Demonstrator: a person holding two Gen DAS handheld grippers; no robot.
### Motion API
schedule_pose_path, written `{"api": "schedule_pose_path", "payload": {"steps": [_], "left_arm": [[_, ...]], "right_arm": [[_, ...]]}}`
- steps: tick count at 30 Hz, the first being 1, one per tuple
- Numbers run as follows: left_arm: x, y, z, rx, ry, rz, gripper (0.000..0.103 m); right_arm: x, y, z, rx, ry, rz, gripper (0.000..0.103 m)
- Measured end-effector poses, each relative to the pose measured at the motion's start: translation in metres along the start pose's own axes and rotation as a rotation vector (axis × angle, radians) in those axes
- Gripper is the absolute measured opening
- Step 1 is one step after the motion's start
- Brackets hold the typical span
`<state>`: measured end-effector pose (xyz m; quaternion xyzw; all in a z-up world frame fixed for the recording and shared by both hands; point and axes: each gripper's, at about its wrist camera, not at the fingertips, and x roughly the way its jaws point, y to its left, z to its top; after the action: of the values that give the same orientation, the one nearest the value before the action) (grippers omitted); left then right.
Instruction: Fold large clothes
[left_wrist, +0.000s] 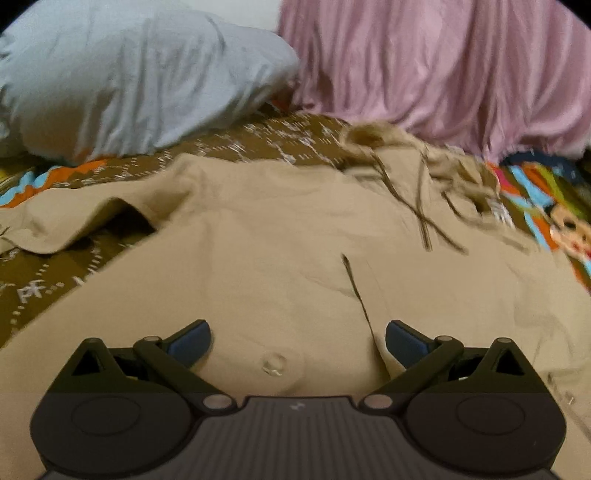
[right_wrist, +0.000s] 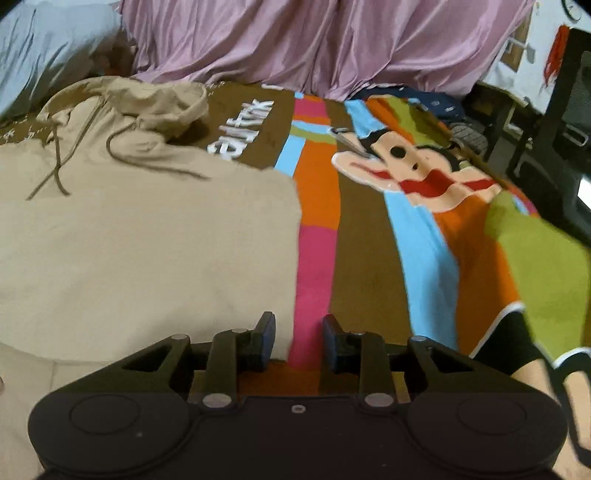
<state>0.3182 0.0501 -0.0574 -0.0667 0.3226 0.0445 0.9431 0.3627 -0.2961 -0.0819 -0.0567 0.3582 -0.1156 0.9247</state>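
Observation:
A large beige hoodie (left_wrist: 266, 251) lies spread on the bed, hood and dark drawstrings (left_wrist: 421, 206) at the far end. My left gripper (left_wrist: 297, 341) hangs wide open just above the hoodie's body, holding nothing. In the right wrist view the hoodie (right_wrist: 147, 240) fills the left half, its straight right edge running down the bedspread. My right gripper (right_wrist: 299, 339) is open and empty, with its left finger (right_wrist: 266, 332) over the hoodie's right edge and its right finger over the bedspread.
A colourful cartoon bedspread (right_wrist: 424, 240) covers the bed. A pale blue pillow (left_wrist: 129, 81) lies at the far left and a pink rumpled sheet (left_wrist: 443, 66) along the back. Dark furniture (right_wrist: 554, 122) stands beyond the bed's right edge.

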Motion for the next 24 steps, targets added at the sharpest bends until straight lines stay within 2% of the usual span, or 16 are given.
{"api": "schedule_pose_path", "payload": {"steps": [1, 3, 5, 7, 10, 12, 14, 16, 18, 21, 24], "left_arm": [[-0.006, 0.007, 0.006, -0.017, -0.011, 0.004, 0.102], [-0.025, 0.025, 0.020, -0.047, -0.035, 0.033, 0.102], [-0.049, 0.050, 0.028, -0.074, -0.081, 0.078, 0.102], [-0.071, 0.085, 0.035, -0.117, -0.132, 0.123, 0.103], [-0.084, 0.151, 0.047, -0.178, -0.118, 0.189, 0.103], [-0.085, 0.199, 0.051, -0.223, -0.112, 0.209, 0.102], [-0.081, 0.251, 0.051, -0.283, -0.153, 0.189, 0.102], [-0.073, 0.295, 0.050, -0.333, -0.180, 0.180, 0.099], [-0.058, 0.333, 0.055, -0.380, -0.147, 0.222, 0.094], [-0.033, 0.371, 0.064, -0.425, -0.093, 0.277, 0.087], [-0.013, 0.392, 0.072, -0.448, -0.054, 0.323, 0.083]], "right_arm": [[-0.010, 0.003, 0.003, 0.001, -0.022, 0.022, 0.053], [-0.036, 0.010, 0.007, 0.018, -0.072, 0.088, 0.070], [-0.060, 0.020, 0.008, 0.041, -0.102, 0.187, 0.074], [-0.084, 0.031, 0.005, 0.051, -0.121, 0.288, 0.085], [-0.113, 0.050, -0.006, 0.046, -0.137, 0.425, 0.100], [-0.125, 0.060, -0.017, 0.057, -0.140, 0.504, 0.101], [-0.131, 0.072, -0.028, 0.076, -0.143, 0.553, 0.102], [-0.133, 0.084, -0.041, 0.101, -0.145, 0.569, 0.102], [-0.129, 0.095, -0.054, 0.132, -0.133, 0.567, 0.102], [-0.125, 0.108, -0.072, 0.121, -0.107, 0.545, 0.102], [-0.126, 0.111, -0.076, 0.106, -0.122, 0.552, 0.102]]}}
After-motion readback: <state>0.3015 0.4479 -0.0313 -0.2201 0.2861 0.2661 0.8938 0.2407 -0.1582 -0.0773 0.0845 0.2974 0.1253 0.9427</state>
